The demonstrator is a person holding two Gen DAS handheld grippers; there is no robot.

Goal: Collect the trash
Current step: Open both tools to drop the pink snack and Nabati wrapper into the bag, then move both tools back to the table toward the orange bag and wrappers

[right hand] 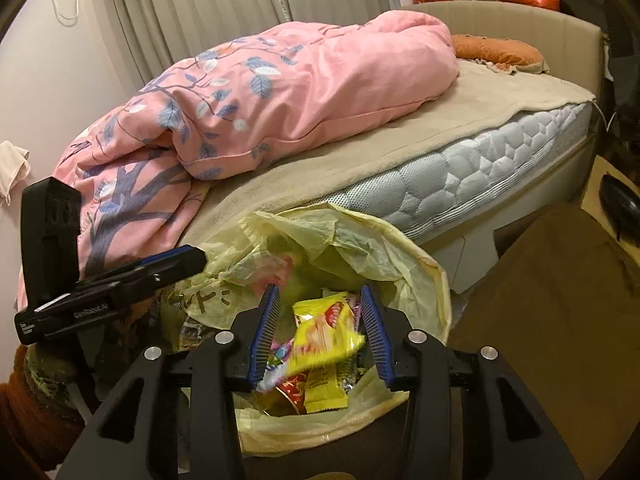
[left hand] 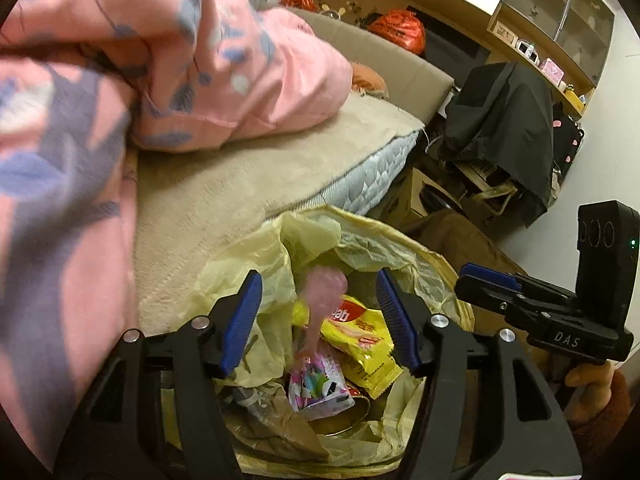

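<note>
A trash bin lined with a pale yellow bag (left hand: 372,248) stands by the bed and holds wrappers. My left gripper (left hand: 320,296) is open above it. A blurred pink wrapper (left hand: 322,300) hangs in the air between its jaws, touching neither pad, above a yellow snack packet (left hand: 366,344) and a colourful wrapper (left hand: 320,384). My right gripper (right hand: 320,304) is open over the same bin (right hand: 400,248), with a blurred yellow packet (right hand: 320,336) between its jaws, not gripped. The right gripper also shows in the left wrist view (left hand: 488,280), and the left gripper in the right wrist view (right hand: 176,264).
The bed (right hand: 480,176) with a beige sheet stands right behind the bin. A pink flowered quilt (right hand: 280,96) is heaped on it. A brown seat (right hand: 560,304) is to the right of the bin. A chair draped with dark cloth (left hand: 504,128) stands further back.
</note>
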